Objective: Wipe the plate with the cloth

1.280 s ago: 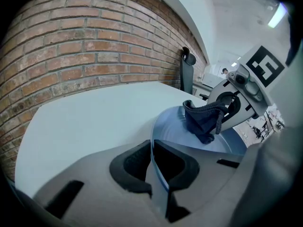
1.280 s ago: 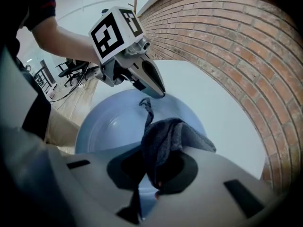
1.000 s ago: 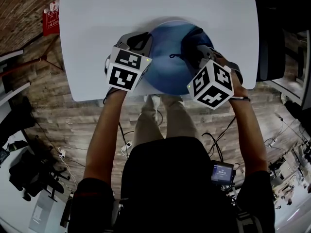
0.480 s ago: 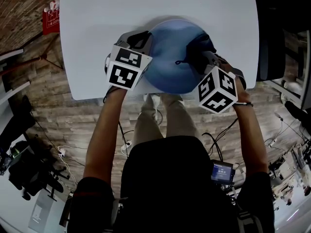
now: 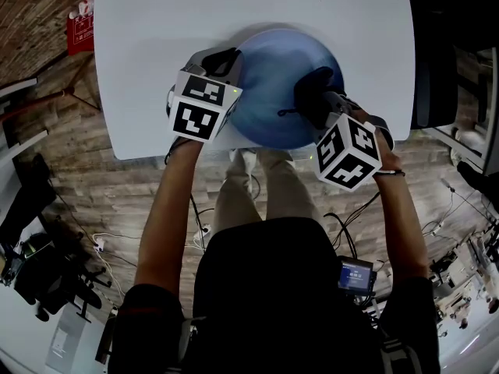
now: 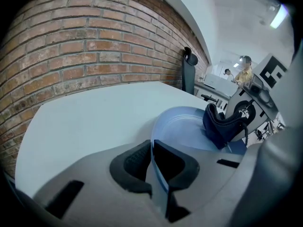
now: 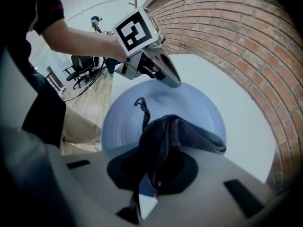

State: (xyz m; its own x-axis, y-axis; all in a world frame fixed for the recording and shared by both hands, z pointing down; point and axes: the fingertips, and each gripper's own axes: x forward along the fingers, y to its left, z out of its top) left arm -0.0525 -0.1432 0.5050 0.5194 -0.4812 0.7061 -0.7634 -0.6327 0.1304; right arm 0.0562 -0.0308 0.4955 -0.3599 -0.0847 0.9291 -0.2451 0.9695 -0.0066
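The blue plate [image 5: 269, 68] lies at upper centre of the head view, near the front edge of the white table [image 5: 148, 45]. The left gripper [image 6: 152, 167] has its jaws narrowed onto the plate's rim, steadying it. The right gripper [image 7: 151, 174] pinches the dark blue cloth [image 7: 182, 136] against the plate's right side. Wiping seems to be mid-course, and how much surface remains cannot be told.

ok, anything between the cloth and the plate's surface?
Nothing visible. The right gripper holds the dark blue cloth against the blue plate on its right side; the plate is otherwise bare. The left gripper clamps only the left rim, clear of the cloth.
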